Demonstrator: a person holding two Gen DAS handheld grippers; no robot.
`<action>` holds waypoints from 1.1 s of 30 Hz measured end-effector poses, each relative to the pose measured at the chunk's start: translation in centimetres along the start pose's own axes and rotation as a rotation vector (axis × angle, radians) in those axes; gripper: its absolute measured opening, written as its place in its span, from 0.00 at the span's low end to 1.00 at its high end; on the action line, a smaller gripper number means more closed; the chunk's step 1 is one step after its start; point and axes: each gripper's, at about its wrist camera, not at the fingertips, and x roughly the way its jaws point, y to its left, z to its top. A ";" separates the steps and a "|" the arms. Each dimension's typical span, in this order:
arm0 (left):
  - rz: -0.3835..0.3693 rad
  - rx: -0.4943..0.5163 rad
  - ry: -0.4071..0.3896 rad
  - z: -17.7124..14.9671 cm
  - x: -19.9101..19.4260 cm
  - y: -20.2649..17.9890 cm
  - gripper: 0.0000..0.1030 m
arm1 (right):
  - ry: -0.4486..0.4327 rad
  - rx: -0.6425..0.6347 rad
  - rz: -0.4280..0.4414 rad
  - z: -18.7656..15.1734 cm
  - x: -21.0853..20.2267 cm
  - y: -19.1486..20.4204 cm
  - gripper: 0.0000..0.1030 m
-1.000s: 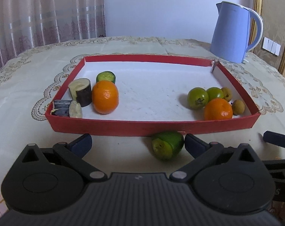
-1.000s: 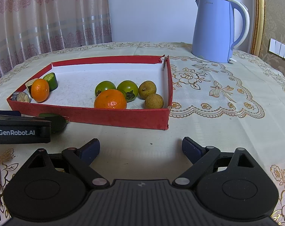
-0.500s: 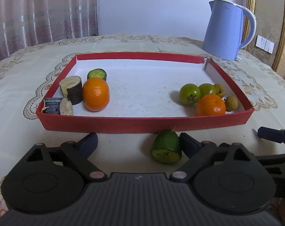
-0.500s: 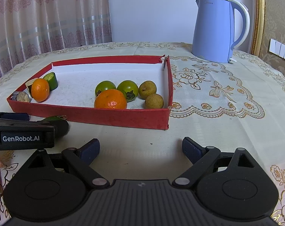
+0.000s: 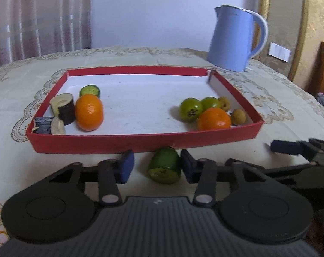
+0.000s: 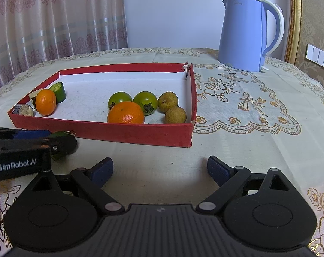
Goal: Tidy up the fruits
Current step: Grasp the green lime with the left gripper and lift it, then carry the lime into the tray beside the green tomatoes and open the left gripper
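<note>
Red tray (image 5: 140, 143) sitting on the desk (image 5: 16, 98). Green cucumber chunk (image 5: 165, 168) lying just outside its near wall, cut face toward the camera, long axis running tray-to-camera. Left claw (image 5: 156, 167) closing around it, right pad touching, left pad apart. Right claw (image 6: 159, 169) gaping, empty, farther along that wall.

Red tray (image 6: 127, 131), white inside; orange mandarins (image 6: 126, 112); blue kettle (image 6: 243, 34); cream tablecloth (image 6: 247, 132) w/ gold floral embroidery.

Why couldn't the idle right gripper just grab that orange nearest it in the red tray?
It probably could: the right gripper is open, nothing lies between it and the orange, and only the low tray wall needs clearing.
</note>
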 end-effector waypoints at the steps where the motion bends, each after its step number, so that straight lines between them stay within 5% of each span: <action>1: 0.000 0.018 -0.007 -0.1 -0.1 -0.3 0.34 | 0.000 0.000 0.001 0.0 0.0 0.0 0.92; 15: 0.044 0.122 -0.076 -1.8 -2.6 -0.8 0.29 | -0.001 0.000 0.000 0.0 0.0 0.0 0.93; 22: 0.030 0.109 -0.160 1.3 -4.8 -0.2 0.29 | -0.001 -0.001 0.000 0.0 0.0 -0.1 0.93; 33: 0.105 0.043 -0.106 5.6 1.4 2.1 0.29 | -0.001 -0.002 -0.001 0.0 0.0 0.0 0.93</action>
